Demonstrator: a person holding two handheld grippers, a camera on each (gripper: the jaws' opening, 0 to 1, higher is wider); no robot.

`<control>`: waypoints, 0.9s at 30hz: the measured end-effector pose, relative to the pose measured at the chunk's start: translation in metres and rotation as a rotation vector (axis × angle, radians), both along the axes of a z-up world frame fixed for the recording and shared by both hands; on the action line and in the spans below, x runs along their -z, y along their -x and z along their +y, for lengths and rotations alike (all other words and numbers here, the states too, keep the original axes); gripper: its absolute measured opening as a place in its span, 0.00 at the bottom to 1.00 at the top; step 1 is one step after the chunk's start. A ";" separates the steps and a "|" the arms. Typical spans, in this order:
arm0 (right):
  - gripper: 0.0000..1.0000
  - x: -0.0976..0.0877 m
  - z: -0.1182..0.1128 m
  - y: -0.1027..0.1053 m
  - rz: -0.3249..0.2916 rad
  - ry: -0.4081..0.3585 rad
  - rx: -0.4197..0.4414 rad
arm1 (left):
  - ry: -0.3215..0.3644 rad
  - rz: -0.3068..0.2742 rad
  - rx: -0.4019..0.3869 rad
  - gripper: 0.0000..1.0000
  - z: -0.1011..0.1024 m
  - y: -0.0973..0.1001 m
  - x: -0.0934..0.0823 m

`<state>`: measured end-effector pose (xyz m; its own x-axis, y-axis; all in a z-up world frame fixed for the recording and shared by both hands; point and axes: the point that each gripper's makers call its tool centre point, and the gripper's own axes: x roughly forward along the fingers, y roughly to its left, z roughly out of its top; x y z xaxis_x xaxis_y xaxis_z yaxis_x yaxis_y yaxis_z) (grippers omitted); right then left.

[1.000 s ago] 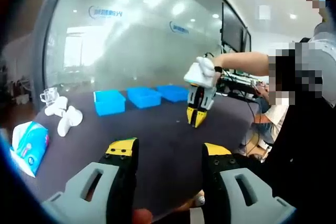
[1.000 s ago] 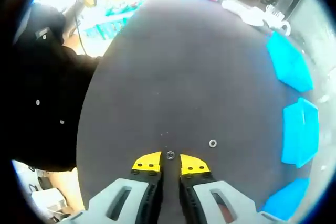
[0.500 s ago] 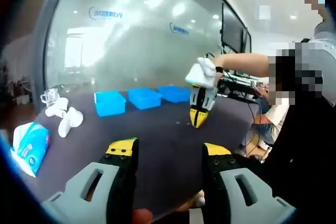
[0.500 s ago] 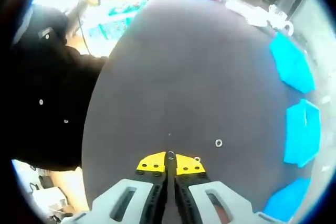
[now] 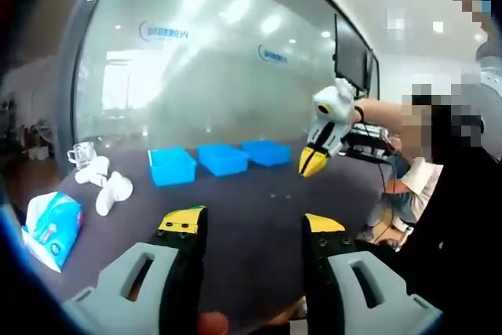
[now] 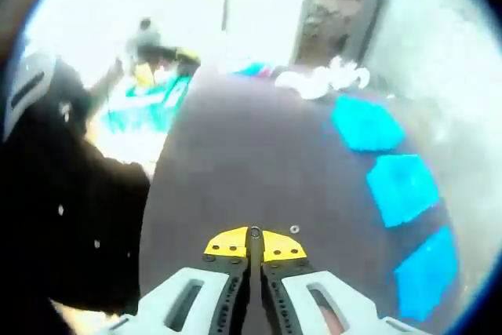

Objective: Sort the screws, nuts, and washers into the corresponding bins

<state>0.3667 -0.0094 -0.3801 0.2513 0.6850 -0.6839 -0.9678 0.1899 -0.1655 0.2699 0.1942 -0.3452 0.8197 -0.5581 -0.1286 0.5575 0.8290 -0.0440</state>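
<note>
My right gripper point(image 6: 253, 242) has its jaws pressed together on a small metal ring point(image 6: 254, 232), which sits pinched right at the yellow tips; it looks like a washer or a nut, though it is too small for me to tell which. In the left gripper view that same claw hangs lifted above the dark table point(image 5: 259, 202), off to the side of the three blue bins point(image 5: 223, 158) lined up along the far edge. My left gripper point(image 5: 249, 223) is spread wide with nothing between its jaws, waiting low over the near part of the table. To do this step well, I judge I must hold the squeeze steady, since so thin a piece could slip out, carry it level over the right bin, and release only once the tips are inside its walls. Another loose ring point(image 6: 294, 229) lies on the table just beside my right tips.
</note>
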 end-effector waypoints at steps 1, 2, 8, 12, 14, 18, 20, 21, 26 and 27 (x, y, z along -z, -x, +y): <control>0.02 -0.005 -0.003 0.000 -0.013 -0.028 0.023 | 0.004 -0.002 -0.001 0.46 0.000 -0.001 -0.001; 0.02 -0.009 -0.007 -0.002 -0.029 -0.060 0.054 | 0.006 -0.003 -0.001 0.46 0.001 -0.001 -0.001; 0.02 -0.040 -0.030 -0.009 -0.157 -0.251 0.235 | 0.011 -0.019 -0.005 0.46 0.001 -0.005 -0.005; 0.02 -0.059 -0.041 -0.009 -0.252 -0.385 0.356 | 0.016 -0.028 -0.007 0.46 0.001 -0.006 -0.009; 0.02 -0.065 -0.043 -0.005 -0.279 -0.457 0.410 | 0.015 -0.034 -0.009 0.46 0.001 -0.007 -0.011; 0.02 -0.076 -0.058 -0.002 -0.337 -0.575 0.538 | 0.012 -0.052 -0.020 0.46 0.002 -0.008 -0.016; 0.02 -0.078 -0.063 0.003 -0.340 -0.628 0.589 | 0.008 -0.061 -0.023 0.47 0.002 -0.007 -0.018; 0.02 -0.078 -0.064 0.005 -0.347 -0.644 0.602 | 0.008 -0.062 -0.024 0.47 0.002 -0.007 -0.019; 0.02 -0.080 -0.070 0.007 -0.383 -0.676 0.647 | 0.004 -0.064 -0.028 0.47 0.002 -0.007 -0.020; 0.02 -0.082 -0.069 0.007 -0.382 -0.691 0.653 | 0.004 -0.065 -0.028 0.47 0.002 -0.007 -0.021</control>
